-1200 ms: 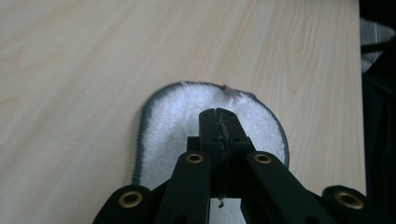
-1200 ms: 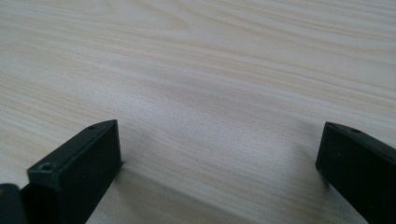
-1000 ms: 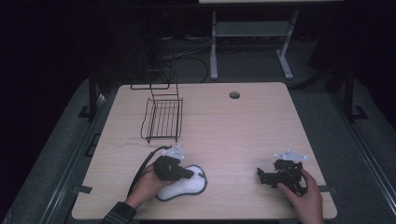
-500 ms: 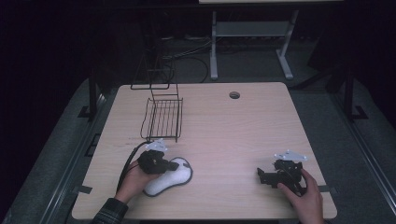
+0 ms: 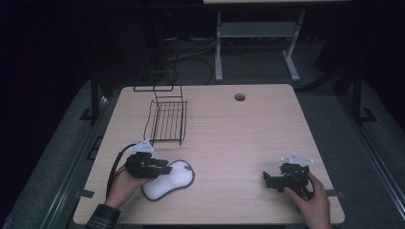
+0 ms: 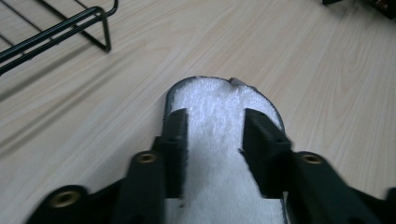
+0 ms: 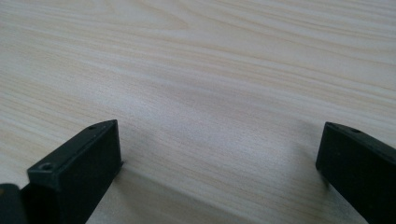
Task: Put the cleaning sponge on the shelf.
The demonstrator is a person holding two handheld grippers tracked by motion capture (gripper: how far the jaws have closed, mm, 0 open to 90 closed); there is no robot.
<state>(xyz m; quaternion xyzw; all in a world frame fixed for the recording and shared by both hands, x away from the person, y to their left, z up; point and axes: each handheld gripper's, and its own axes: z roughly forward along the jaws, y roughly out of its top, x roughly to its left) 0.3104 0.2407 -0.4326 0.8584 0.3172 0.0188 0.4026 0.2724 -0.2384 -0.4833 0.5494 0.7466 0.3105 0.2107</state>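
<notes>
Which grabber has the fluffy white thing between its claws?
The left gripper. Its jaws, which have just been opening, sit either side of the white fluffy pad. The right gripper has bare table between its wide-apart jaws.

The white pad looked like fluffy, nubbly cloth with a dark stitched edge. The table showed pale matt wood grain; the rack was thin black wire, slightly glossy.

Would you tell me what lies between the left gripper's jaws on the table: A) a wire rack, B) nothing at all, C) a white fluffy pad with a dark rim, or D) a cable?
C: the left gripper view shows the white fluffy pad running between the two black jaws of the left gripper, flat on the table.
</notes>
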